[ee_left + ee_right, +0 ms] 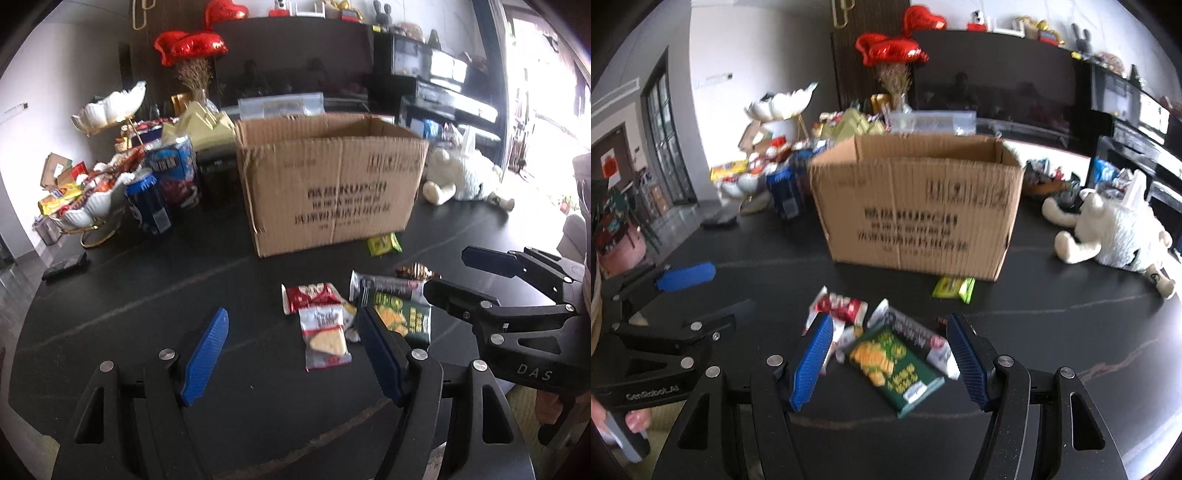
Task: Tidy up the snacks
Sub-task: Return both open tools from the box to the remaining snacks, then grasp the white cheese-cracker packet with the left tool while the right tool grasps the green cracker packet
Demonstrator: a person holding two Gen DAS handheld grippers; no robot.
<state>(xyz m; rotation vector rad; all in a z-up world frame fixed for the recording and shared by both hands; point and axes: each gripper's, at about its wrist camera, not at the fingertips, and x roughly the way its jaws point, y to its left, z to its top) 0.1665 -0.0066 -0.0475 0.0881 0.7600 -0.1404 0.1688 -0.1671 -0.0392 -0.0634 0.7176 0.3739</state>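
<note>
An open cardboard box [332, 181] [919, 206] stands on the black table [147, 295]. In front of it lies a loose pile of snack packs: a green cracker pack [894, 363] [406, 314], a grey wrapper [916, 332], a red-white pack [310, 295] [838, 306], a clear pack with a biscuit [325, 339], and a small yellow-green pack [384, 243] [955, 288] by the box's corner. My left gripper [295, 354] is open and empty just before the pile. My right gripper [890, 354] is open and empty, its fingers either side of the green pack.
At the left stand blue cans [147, 203], a blue tin [177, 173] and white shell-shaped dishes full of snacks [92, 206]. A white plush toy [1115, 232] lies at the right. A dark remote [66, 264] lies near the left edge.
</note>
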